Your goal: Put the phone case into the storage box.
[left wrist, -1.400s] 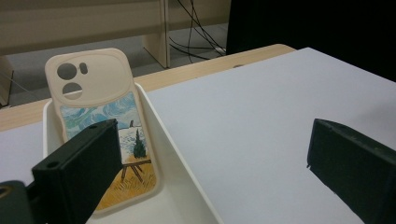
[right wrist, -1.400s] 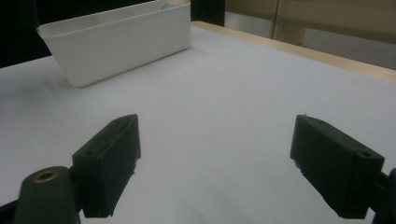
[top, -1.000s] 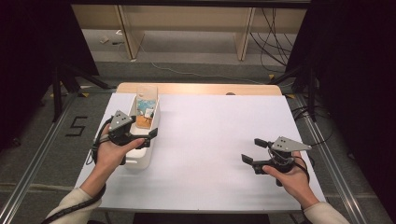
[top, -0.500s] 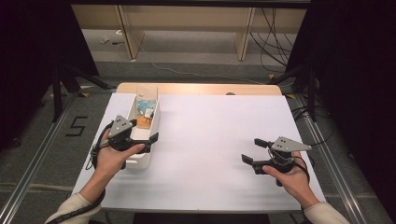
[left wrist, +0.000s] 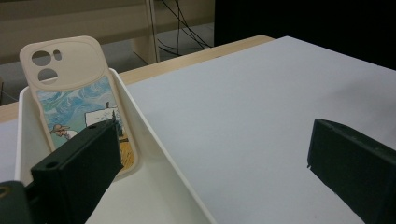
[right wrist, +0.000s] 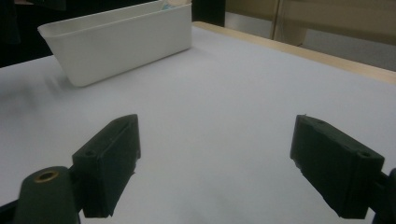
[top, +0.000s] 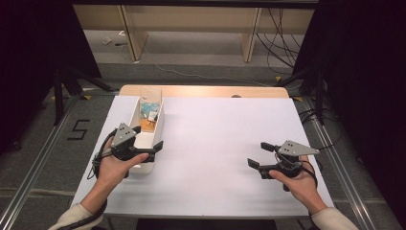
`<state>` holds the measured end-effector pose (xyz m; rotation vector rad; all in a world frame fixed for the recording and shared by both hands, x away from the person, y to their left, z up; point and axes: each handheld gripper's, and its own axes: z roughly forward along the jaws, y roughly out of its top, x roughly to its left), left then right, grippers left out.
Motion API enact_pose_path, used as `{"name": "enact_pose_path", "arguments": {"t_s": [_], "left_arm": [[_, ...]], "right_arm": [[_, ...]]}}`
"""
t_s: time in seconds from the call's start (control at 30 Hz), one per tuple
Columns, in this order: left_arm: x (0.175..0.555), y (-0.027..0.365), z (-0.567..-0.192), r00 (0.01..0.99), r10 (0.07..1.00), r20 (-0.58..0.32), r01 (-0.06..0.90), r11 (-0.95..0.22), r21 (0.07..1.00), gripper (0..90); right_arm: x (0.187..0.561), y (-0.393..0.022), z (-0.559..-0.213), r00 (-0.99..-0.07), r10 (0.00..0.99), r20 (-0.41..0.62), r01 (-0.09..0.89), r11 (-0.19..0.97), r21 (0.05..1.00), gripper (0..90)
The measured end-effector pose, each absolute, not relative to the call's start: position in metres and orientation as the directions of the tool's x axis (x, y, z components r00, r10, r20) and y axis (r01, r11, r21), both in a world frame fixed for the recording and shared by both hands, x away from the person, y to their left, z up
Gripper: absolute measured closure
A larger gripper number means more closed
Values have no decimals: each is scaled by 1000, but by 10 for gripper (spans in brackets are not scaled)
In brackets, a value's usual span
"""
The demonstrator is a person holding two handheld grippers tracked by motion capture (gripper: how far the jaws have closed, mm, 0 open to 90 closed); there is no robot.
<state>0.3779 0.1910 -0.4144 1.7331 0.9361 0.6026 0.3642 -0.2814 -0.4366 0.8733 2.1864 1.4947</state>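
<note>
With the left gripper (top: pixel 147 137) spread wide astride the long white plastic bin (top: pixel 152 133)'s right wall and empty, its inner finger risks tipping the cream painted phone case (left wrist: pixel 84 109) leaning inside, while the right gripper (top: pixel 262 155) hovers open, empty, over the white surface (top: pixel 215 143).

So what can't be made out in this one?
- Phone case: in the left gripper view its lower end is covered by a jaw of the left gripper.
- Bin: in the high view its near end is covered by the left gripper; the case there is too small to read.
- Bin: the right gripper view looks at its outer wall, so the contents are hidden.
</note>
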Motion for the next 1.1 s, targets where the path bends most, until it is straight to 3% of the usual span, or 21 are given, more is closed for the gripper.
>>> {"name": "enact_pose_path", "arguments": {"t_s": [1.1], "left_arm": [[364,191,-424,585,811,-28,297,-182,937,21]], "right_arm": [[364,-281,-437,-750,659,55,289,252,924,168]]}}
